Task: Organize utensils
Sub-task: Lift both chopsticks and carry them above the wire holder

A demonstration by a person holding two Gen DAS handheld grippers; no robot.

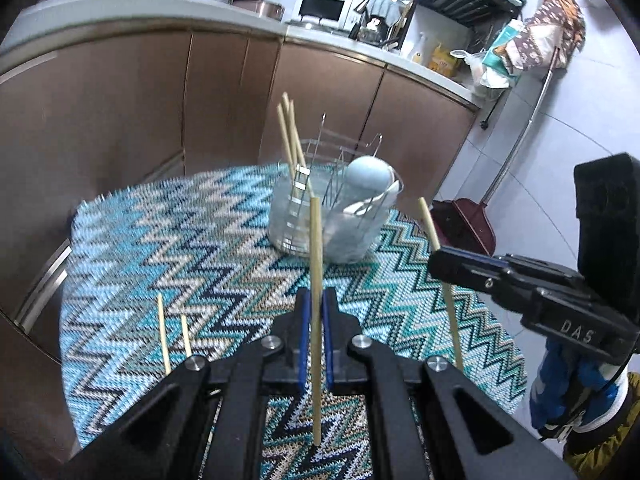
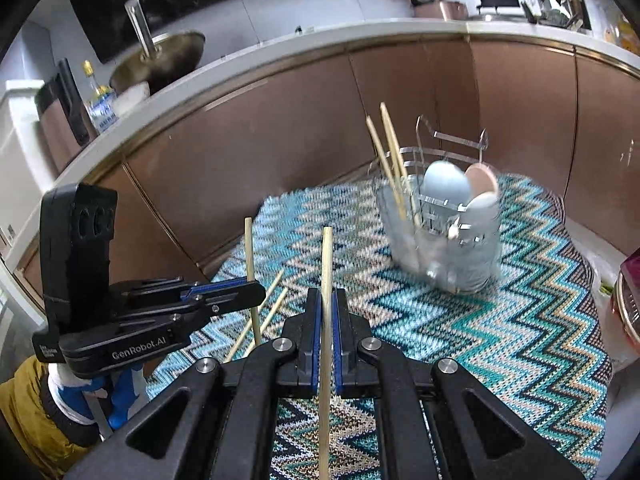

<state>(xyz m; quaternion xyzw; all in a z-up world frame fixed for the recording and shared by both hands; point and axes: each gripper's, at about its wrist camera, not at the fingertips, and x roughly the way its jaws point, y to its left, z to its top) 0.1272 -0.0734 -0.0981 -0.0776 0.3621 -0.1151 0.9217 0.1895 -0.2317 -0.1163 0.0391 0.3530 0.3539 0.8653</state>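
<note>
Left gripper (image 1: 316,312) clamping a slim bamboo chopstick (image 1: 316,264), right gripper (image 2: 327,312) pinching another chopstick (image 2: 327,264), clear slotted utensil holder (image 2: 444,232) near zigzag-knit tabletop's (image 2: 500,332) far edge

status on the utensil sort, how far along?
Done: three chopsticks and the spoons stand in the holder. In hand: left gripper and right gripper each clamp one chopstick. Left: two loose chopsticks on the mat.
</note>
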